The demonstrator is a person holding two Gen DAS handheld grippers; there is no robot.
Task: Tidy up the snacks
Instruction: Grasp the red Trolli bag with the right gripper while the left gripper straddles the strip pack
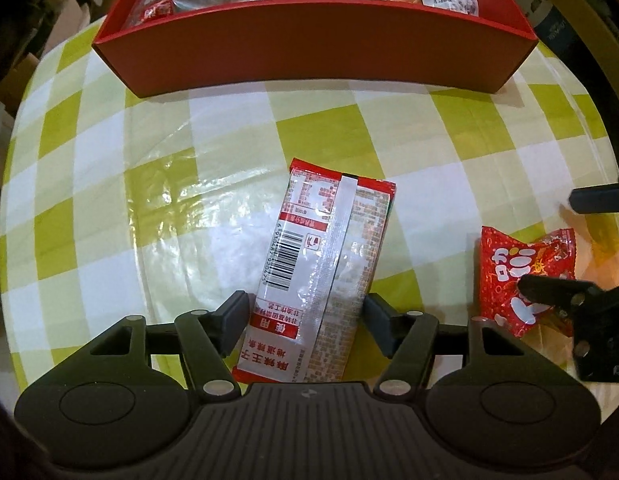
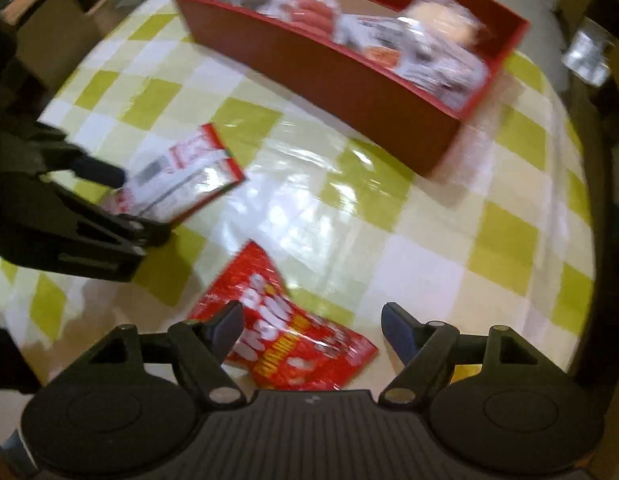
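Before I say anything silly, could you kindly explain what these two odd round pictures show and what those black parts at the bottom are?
Each picture comes from a wide-angle camera on a hand-held gripper that a person carries, one per hand. The black parts are its jaws.

The left gripper looks straight down at a long white and red snack packet, which lies between its jaws; the pads do not seem to press it.

The right gripper hovers open over a red snack bag, gripping nothing.

Both snacks lie on a green and white checked tablecloth. Behind them stands a red box already holding several wrapped snacks.
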